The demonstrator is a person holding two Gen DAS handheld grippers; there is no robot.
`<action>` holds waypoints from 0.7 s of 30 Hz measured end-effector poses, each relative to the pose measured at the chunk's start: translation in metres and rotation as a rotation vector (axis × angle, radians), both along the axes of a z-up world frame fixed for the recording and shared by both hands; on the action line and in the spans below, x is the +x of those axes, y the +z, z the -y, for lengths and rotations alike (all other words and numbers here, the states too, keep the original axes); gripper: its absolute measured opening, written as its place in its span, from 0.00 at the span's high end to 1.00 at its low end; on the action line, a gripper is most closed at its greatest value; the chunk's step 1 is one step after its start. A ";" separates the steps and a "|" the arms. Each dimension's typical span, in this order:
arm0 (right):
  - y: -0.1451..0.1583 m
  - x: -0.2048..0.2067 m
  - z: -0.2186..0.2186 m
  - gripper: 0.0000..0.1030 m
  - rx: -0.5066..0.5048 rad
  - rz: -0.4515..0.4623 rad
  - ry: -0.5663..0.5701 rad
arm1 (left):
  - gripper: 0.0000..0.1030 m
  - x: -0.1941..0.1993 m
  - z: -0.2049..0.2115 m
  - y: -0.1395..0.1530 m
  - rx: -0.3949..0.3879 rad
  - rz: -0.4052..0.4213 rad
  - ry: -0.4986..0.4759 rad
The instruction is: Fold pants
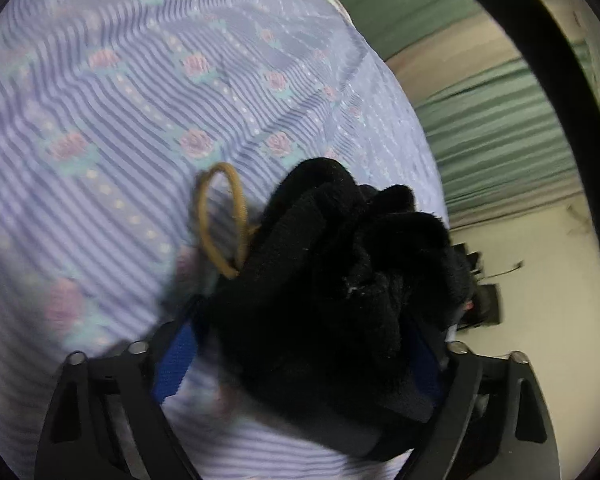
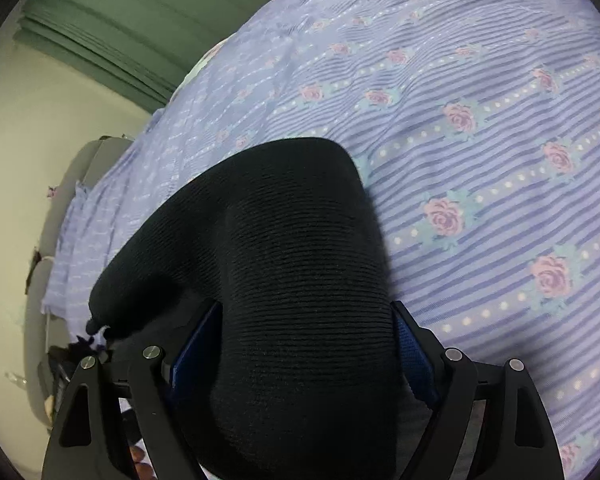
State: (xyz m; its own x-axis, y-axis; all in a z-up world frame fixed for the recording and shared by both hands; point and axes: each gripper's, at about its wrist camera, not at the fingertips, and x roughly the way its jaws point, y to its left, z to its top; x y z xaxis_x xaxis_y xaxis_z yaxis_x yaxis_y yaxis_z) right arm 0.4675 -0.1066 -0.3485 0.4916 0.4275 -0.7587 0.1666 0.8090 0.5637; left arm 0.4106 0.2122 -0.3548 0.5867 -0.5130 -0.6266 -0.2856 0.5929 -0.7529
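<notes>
Item: black knitted pants [image 2: 300, 264], fleecy on the inside, held up off the bedspread by both grippers at once.

Left gripper [image 1: 300, 344]: jaws closed on a thick, bunched wad of the pants [image 1: 340, 272], fleece side showing. The fabric fills the whole gap between the blue pads [image 1: 176, 356]. A tan elastic loop [image 1: 222, 220] sticks out of the wad on its left side.

Right gripper [image 2: 304, 344]: jaws closed on a smooth, ribbed fold that runs forward from the fingers and ends in a rounded edge. A frayed corner hangs at the fold's lower left.

Relation: each bunch lies straight ahead of its own jaws, so neither hand is nearer. The span between the two grips is out of view, and the long axis cannot be told.

Beneath: lilac striped bedspread with roses [image 2: 480, 168], its edge falling away toward green curtains [image 1: 496, 140] and a cream floor.

Judgement: next, the garment probably needs spreading flat on the bedspread.
</notes>
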 end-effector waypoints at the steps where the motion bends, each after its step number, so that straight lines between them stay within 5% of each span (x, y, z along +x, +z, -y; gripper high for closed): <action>1: 0.000 0.000 -0.002 0.25 -0.003 0.006 0.001 | 0.22 0.001 0.001 -0.001 -0.015 -0.005 0.012; 8: 0.026 -0.007 -0.015 0.50 -0.079 0.045 0.054 | 0.46 -0.004 0.009 0.024 0.092 0.026 -0.051; 21: 0.145 -0.111 -0.021 0.53 -0.127 0.214 0.053 | 0.48 -0.103 0.023 0.144 0.239 0.207 -0.130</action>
State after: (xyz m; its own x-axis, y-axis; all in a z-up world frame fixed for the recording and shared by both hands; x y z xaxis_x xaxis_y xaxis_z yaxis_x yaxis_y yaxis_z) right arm 0.3563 -0.0855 -0.2038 0.6262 0.3643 -0.6893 0.0103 0.8802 0.4745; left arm 0.3072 0.1893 -0.2106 0.6538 -0.4443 -0.6125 -0.0518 0.7812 -0.6221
